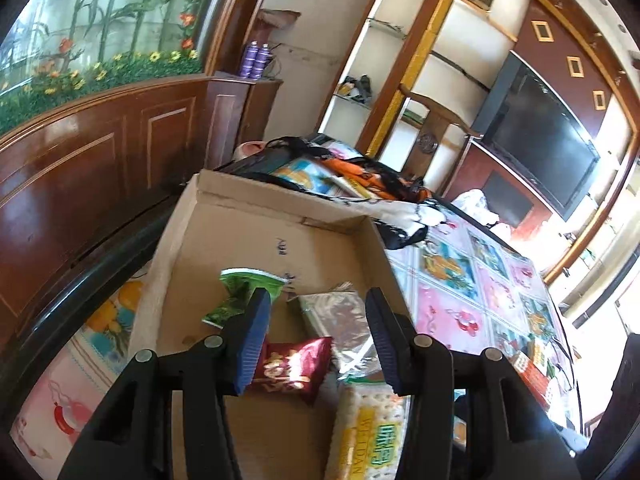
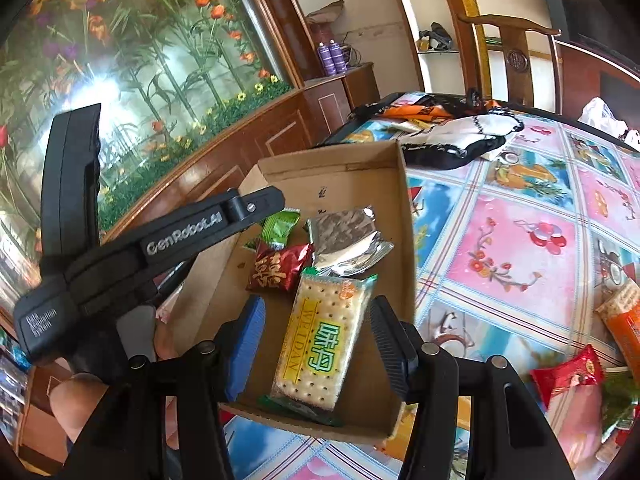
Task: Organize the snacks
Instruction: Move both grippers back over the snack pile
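Right wrist view: left gripper (image 2: 280, 216) angled down over cardboard box (image 2: 406, 216), jaws apart.

Matt cardboard tray (image 2: 406, 216) holds a shiny foil packet (image 2: 344, 244) on a glossy plastic tablecloth (image 2: 520, 216).

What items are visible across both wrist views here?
shallow cardboard box: one, brown, on the table
cracker packet: one, yellow-green label, inside the box, near end
red foil snack packet: one, in the box
silver foil packet: one, in the box
green snack packet: one, in the box
patterned plastic tablecloth: one, pink and blue
loose snack packets: several, red and orange, on the table outside the box
left gripper: fingers open, empty
right gripper: fingers open, empty
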Demonstrator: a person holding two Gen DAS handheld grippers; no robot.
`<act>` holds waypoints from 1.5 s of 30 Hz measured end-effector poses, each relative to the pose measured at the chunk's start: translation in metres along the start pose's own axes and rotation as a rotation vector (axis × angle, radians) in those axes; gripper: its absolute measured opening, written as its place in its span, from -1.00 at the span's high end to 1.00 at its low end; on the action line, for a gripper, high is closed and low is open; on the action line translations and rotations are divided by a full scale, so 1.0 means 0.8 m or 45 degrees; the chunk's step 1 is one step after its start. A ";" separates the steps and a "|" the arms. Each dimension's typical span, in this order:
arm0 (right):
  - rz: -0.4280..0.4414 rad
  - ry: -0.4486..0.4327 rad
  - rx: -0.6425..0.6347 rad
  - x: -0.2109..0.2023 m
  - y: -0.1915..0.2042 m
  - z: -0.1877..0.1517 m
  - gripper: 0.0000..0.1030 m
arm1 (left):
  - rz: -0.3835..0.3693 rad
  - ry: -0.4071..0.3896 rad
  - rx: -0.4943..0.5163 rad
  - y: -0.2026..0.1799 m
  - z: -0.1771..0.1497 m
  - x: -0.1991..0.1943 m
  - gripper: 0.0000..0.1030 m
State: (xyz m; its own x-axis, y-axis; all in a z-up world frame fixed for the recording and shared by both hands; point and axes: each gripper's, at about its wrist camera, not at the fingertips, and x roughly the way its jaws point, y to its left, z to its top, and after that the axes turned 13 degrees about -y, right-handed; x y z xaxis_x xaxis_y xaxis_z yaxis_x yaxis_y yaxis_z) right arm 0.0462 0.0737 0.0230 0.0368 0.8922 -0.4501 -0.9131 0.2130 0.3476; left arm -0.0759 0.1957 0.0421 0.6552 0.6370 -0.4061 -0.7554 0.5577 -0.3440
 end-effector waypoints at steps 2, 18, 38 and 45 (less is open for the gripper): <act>-0.006 -0.013 0.021 -0.008 -0.008 0.002 -0.15 | -0.019 -0.005 0.019 -0.006 -0.002 -0.001 0.06; -0.091 -0.099 0.177 -0.088 -0.097 0.006 -0.15 | -0.275 0.048 0.153 -0.059 -0.023 -0.007 -0.04; -0.378 -0.283 0.521 -0.271 -0.301 -0.027 -0.20 | -0.551 0.459 0.657 -0.255 -0.139 0.011 -0.18; -0.452 -0.206 0.524 -0.279 -0.335 -0.035 -0.42 | -0.446 0.532 0.771 -0.281 -0.173 0.053 -0.19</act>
State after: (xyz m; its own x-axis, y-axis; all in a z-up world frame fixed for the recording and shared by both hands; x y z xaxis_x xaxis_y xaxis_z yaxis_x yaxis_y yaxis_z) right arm 0.2714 -0.1935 0.0076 0.4038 0.7802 -0.4777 -0.6009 0.6199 0.5046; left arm 0.1208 0.0233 -0.0147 0.7055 0.1882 -0.6832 -0.2942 0.9549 -0.0408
